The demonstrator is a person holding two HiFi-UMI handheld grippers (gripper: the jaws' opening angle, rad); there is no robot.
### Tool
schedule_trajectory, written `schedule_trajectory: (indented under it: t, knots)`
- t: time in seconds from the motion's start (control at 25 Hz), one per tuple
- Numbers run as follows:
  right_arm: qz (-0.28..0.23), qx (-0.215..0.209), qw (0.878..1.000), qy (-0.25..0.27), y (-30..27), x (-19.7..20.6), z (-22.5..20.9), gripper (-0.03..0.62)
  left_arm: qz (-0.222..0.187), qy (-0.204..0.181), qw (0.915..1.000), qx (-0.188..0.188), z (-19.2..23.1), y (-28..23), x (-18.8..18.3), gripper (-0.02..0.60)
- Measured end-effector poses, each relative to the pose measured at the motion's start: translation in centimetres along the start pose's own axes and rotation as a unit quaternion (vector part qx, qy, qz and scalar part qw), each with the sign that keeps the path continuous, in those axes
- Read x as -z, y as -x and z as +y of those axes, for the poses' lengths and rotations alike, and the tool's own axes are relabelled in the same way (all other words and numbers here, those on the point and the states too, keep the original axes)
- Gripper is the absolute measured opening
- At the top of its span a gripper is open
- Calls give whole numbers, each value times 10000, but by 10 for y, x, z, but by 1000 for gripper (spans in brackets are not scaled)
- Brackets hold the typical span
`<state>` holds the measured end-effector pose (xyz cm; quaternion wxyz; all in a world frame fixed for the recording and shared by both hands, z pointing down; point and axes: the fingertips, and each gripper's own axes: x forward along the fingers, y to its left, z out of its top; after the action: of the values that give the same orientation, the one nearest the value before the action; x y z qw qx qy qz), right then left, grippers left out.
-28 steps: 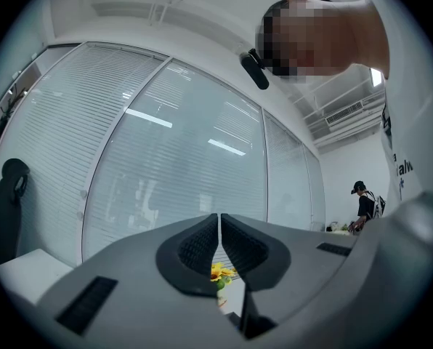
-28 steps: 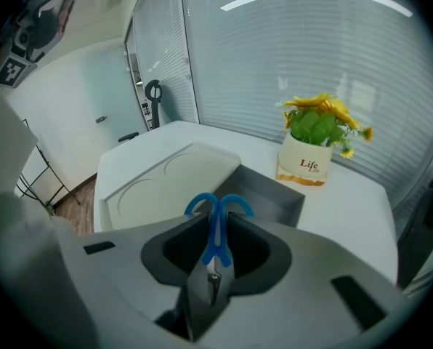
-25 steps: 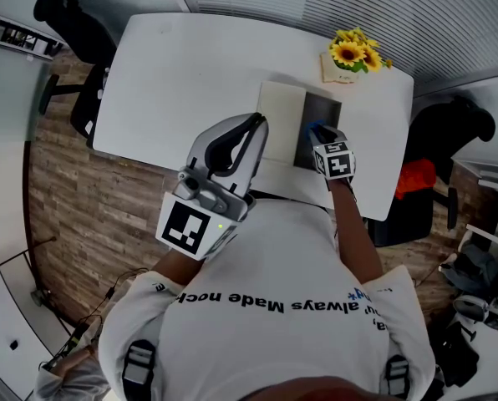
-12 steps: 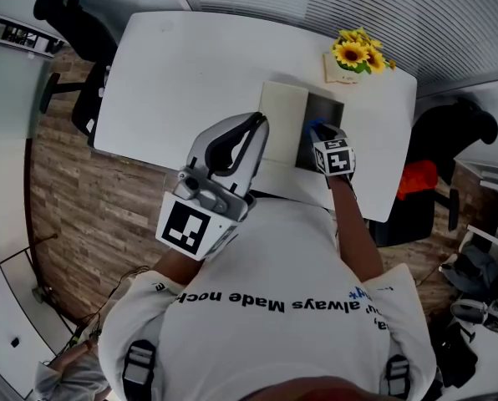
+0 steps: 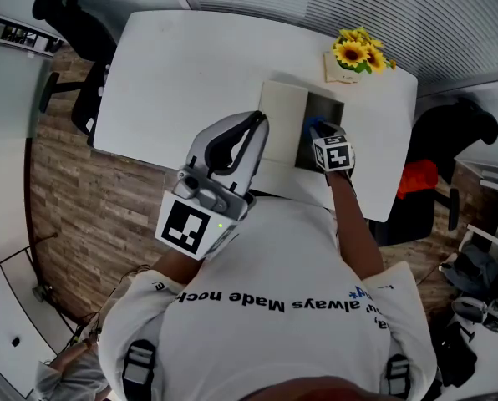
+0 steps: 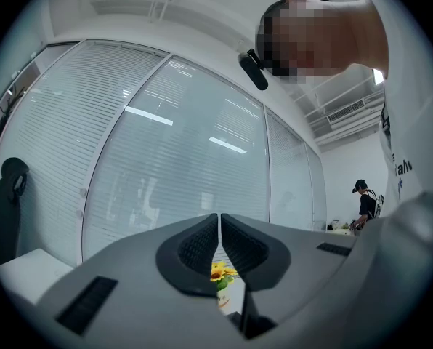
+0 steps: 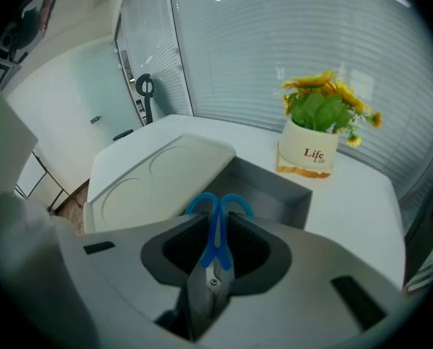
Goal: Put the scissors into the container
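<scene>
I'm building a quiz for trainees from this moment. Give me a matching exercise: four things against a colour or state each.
1 scissors
2 container
3 sunflower pot
4 left gripper

A shut, empty
B blue handles, clamped between jaws
C white, holds yellow flowers
D grey, open

Pairs: 1-B, 2-D, 3-C, 4-A

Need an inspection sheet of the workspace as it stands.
Surface: white table.
Job's things: blue-handled scissors held above the grey container, whose white lid is open.
Clutter: sunflower pot beside the container.
Grippers: right tongs shut on the scissors; left tongs shut, empty, held off the table.
Cables: nothing seen on the table.
Surroundings: black chair, wood floor, window blinds.
</scene>
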<state>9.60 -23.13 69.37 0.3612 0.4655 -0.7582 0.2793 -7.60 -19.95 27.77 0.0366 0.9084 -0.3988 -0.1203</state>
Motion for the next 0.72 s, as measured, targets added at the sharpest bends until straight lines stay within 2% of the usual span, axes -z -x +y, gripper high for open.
schedule_trajectory:
  t: [0.72]
  knots:
    - [205,11,9997,-124,-19,5,-1,92,68,59,10000,14,4,-4,4,31]
